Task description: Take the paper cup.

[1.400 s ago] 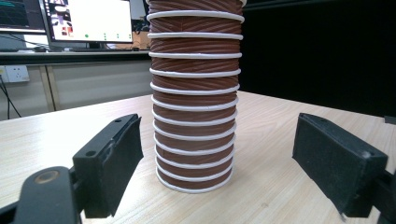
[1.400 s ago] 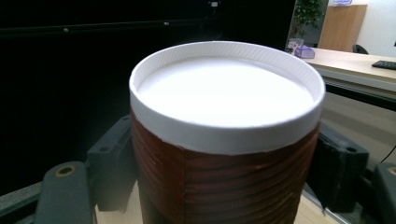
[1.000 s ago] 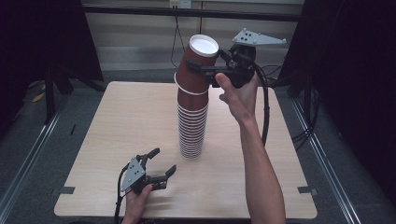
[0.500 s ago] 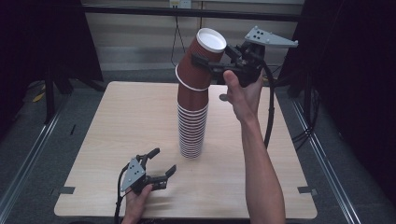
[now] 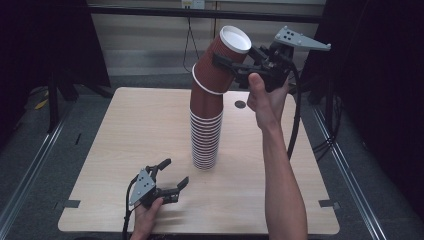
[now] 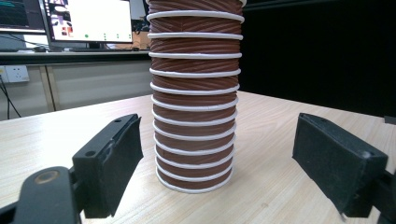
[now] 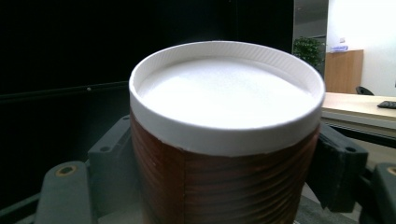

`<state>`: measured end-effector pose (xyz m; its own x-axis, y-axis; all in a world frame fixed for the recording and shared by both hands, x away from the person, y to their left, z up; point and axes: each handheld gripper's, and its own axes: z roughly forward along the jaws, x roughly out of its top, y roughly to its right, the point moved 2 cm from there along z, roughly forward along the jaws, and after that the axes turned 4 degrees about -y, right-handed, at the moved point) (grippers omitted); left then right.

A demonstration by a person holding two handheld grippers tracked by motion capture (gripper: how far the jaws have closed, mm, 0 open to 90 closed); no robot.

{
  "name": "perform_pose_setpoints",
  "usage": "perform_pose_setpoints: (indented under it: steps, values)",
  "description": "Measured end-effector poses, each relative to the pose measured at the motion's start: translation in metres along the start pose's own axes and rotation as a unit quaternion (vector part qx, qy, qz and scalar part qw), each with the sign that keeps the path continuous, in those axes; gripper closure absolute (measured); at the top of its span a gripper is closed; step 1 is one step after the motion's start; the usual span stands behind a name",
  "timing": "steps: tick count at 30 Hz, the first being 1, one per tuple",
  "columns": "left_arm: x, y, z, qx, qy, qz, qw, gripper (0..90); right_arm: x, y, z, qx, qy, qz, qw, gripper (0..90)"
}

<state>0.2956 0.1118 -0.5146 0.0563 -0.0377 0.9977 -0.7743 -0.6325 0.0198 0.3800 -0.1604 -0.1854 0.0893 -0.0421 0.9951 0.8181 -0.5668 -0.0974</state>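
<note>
Gripping the tilted top cup point(image 5: 223, 59), right claw point(image 5: 235, 67); left claw point(image 5: 169, 174) open, empty, beside stack point(image 5: 205, 140).

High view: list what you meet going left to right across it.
left gripper → stack of cups → top cup → right gripper → hand gripping it.

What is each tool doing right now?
Left tool: open, holding nothing, low by the cup stack.
Right tool: shut on the top cup, tilting it.
</note>
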Motion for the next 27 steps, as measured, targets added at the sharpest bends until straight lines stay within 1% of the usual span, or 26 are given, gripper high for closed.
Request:
perform_pose_setpoints:
  steps: [3, 5, 9, 14, 18, 19, 22, 24, 25, 26, 27]
  values:
    - [0.000, 0.000, 0.000, 0.000, 0.000, 0.000, 1.0000, 15.4, 0.001, 0.001, -0.005, -0.003, 0.003, 0.000, 1.0000, 22.0]
    - [0.000, 0.000, 0.000, 0.000, -0.001, 0.000, 1.0000, 15.4, 0.003, 0.001, -0.008, 0.000, 0.006, 0.001, 1.0000, 22.0]
    - [0.000, 0.000, 0.000, 0.000, -0.001, 0.000, 1.0000, 15.4, 0.005, 0.001, -0.015, -0.007, 0.007, -0.004, 0.9999, 22.0]
    - [0.000, 0.000, 0.000, 0.000, 0.000, 0.000, 1.0000, 15.4, 0.005, 0.002, -0.027, -0.014, 0.015, -0.004, 0.9998, 22.0]
    - [0.000, 0.000, 0.000, 0.001, -0.001, 0.000, 1.0000, 15.4, 0.005, 0.004, -0.036, -0.024, 0.012, -0.007, 0.9996, 22.0]
    - [0.000, 0.000, 0.000, 0.001, -0.001, 0.000, 1.0000, 15.4, 0.005, 0.004, -0.036, -0.024, 0.012, -0.007, 0.9996, 22.0]
    - [0.000, 0.000, 0.000, 0.001, 0.001, -0.002, 1.0000, 15.4, 0.006, 0.006, -0.043, -0.030, 0.011, -0.005, 0.9995, 22.0]
    - [0.000, 0.000, 0.001, 0.001, -0.001, -0.001, 1.0000, 15.4, 0.006, 0.008, -0.047, -0.029, 0.012, -0.004, 0.9995, 22.1]
    - [0.000, 0.002, 0.001, 0.001, -0.002, -0.014, 0.9999, 15.4, 0.005, 0.009, -0.049, -0.033, 0.010, -0.004, 0.9994, 22.1]
    - [0.000, 0.000, 0.001, 0.001, -0.006, -0.001, 1.0000, 15.5, 0.005, 0.009, -0.051, -0.037, 0.010, -0.004, 0.9993, 22.1]
    - [0.000, 0.001, 0.002, 0.001, -0.007, -0.013, 0.9999, 15.4, 0.004, 0.010, -0.052, -0.037, 0.010, -0.004, 0.9993, 22.1]
